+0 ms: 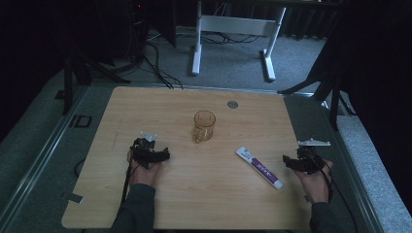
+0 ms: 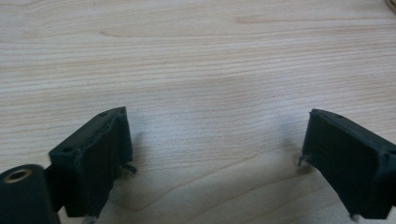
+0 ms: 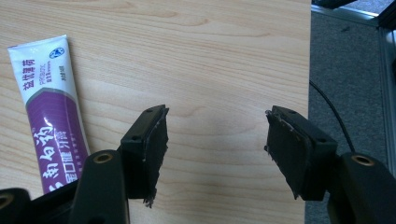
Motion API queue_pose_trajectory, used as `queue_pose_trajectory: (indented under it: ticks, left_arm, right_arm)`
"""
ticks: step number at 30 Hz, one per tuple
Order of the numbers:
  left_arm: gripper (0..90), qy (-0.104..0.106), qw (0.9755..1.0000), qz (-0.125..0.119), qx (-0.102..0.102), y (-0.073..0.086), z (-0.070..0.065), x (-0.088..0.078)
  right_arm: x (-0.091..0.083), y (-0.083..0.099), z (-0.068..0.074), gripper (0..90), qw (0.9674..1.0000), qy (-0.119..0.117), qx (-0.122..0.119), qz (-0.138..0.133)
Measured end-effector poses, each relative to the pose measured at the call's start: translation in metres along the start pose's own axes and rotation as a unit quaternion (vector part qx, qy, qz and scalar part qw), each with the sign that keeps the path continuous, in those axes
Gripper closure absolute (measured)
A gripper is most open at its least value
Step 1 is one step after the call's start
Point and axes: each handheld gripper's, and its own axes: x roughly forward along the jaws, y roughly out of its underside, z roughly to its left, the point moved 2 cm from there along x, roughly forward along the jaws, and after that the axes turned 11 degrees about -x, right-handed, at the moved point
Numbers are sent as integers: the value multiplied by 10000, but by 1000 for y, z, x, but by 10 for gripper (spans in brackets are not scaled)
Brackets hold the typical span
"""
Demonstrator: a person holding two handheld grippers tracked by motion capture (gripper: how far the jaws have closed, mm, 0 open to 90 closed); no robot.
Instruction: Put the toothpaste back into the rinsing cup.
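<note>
On the light wooden table (image 1: 194, 194), the left gripper (image 1: 163, 154) rests at the left side with its jaws spread wide and only bare wood between them. Near the middle stands a clear amber plastic mug (image 1: 204, 126), upright. To the right lies a white and purple toothpaste tube (image 1: 259, 167), flat. The right gripper (image 1: 287, 161) is near the tube, apart from it, its jaws released and holding nothing.

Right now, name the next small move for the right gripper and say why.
Probably slide the right gripper sideways over the toothpaste tube. Its jaws stand open over bare table, and the tube lies flat just beside them, untouched.
</note>
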Motion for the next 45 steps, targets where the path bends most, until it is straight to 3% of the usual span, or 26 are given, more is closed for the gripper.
queue_pose_trajectory:
  ticks: [3, 15, 21, 31, 45]
  left_arm:
    - [29, -61, 10000, 37, -59, -1, 0, 1]
    - [23, -73, 9999, 36, -81, -1, 0, 2]
    - [22, -79, 9999, 41, -83, -1, 0, 2]
    - [23, -72, 9999, 36, -80, -1, 0, 2]
    - [23, -63, 9999, 38, -68, -1, 0, 2]
  right_arm:
    - [0, 0, 0, 379, 10000, 2, -59, 62]
    - [-1, -2, 2, 349, 9997, -44, -157, 168]
    - [-1, -6, 5, 333, 9991, -139, -318, 225]
    - [-1, -18, 15, 301, 9983, -268, -396, 343]
    - [-3, -28, 32, 333, 9954, -400, -751, 446]
